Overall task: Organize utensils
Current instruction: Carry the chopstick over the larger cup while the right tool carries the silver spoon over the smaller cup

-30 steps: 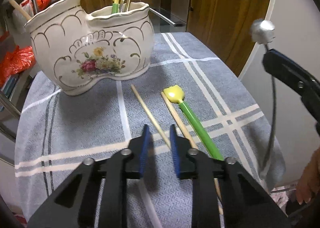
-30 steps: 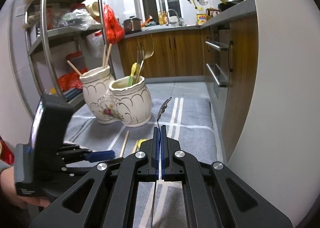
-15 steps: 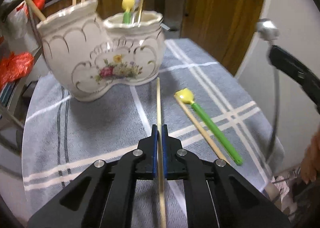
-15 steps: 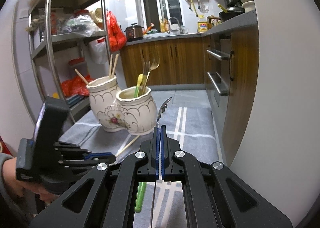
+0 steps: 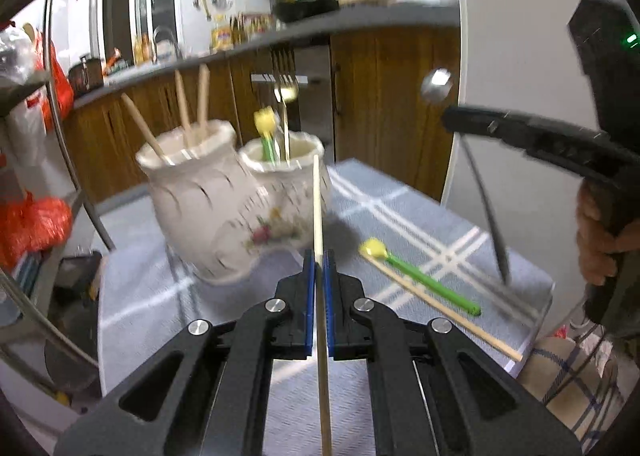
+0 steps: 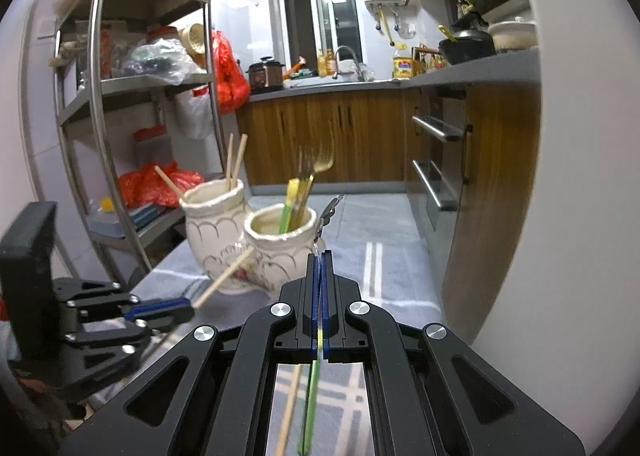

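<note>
Pinching a wooden chopstick [image 5: 317, 207], the left gripper [image 5: 318, 268] has its jaws closed, the stick's tip before the twin ceramic holder [image 5: 208, 223]. The right gripper [image 6: 319, 268] is clamped on a metal spoon [image 6: 326, 211]; another chopstick [image 5: 440, 314] and a green utensil [image 5: 424, 280] lie on the tablecloth [image 5: 400, 211].

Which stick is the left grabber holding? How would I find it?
Find the white flowered double pot on the grey checked cloth. In front of it, the left gripper is shut on a thin pale wooden chopstick pointing up past the pot's rim. Unlike the other chopstick, flat on the cloth beside the green spoon, it is lifted off the table.
</note>
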Demonstrator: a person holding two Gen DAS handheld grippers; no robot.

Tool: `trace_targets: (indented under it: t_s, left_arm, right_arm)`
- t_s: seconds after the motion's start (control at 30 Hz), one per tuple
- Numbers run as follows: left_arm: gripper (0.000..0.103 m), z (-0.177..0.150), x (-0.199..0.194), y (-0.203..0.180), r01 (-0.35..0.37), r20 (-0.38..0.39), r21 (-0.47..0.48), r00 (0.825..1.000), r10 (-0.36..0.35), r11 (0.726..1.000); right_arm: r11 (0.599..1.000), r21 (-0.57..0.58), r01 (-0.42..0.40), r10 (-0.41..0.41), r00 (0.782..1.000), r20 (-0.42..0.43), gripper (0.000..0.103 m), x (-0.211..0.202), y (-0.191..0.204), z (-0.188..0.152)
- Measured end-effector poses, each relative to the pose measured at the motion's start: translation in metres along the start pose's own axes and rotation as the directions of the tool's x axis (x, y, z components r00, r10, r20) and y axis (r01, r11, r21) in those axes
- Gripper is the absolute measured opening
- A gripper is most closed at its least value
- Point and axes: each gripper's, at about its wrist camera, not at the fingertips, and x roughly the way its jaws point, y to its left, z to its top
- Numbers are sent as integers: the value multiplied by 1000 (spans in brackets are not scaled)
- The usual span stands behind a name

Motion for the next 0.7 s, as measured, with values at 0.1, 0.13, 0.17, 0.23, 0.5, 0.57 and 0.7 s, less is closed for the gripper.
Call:
trace_targets:
  t_s: [0.1, 0.13, 0.17, 0.23, 0.5, 0.57, 0.7]
  left_arm:
    - [4, 12, -19, 15, 7, 77, -13, 997, -6, 1000]
    - [4, 18, -28, 22, 7, 116, -17, 993, -5, 1000]
    - [4, 24, -34, 28, 6, 143, -21, 990, -3, 1000]
    - [4, 35, -45, 42, 1, 197, -38, 980, 6, 999]
    - [4, 73, -56, 106, 21, 323, -177, 946, 38, 984]
    - [4, 83, -48, 124, 35, 341, -216, 939, 42, 976]
    - [4, 99, -26, 147, 72, 363, -263, 931, 29, 962]
  right_arm:
    - [1000, 2, -8, 8, 1000, 8, 2, 8, 8, 12]
    - [1000, 2, -10, 10, 1000, 12, 2, 11, 10, 16]
    - [1000, 1, -12, 11, 1000, 18, 2, 15, 13, 21]
    - [1000, -3, -16, 16, 999, 32, 2, 21, 19, 32]
    - [1000, 21, -17, 15, 995, 99, 2, 47, 28, 70]
    - [1000, 23, -17, 14, 993, 114, 2, 52, 29, 78]
    - [1000, 20, -23, 20, 989, 148, 2, 63, 28, 93]
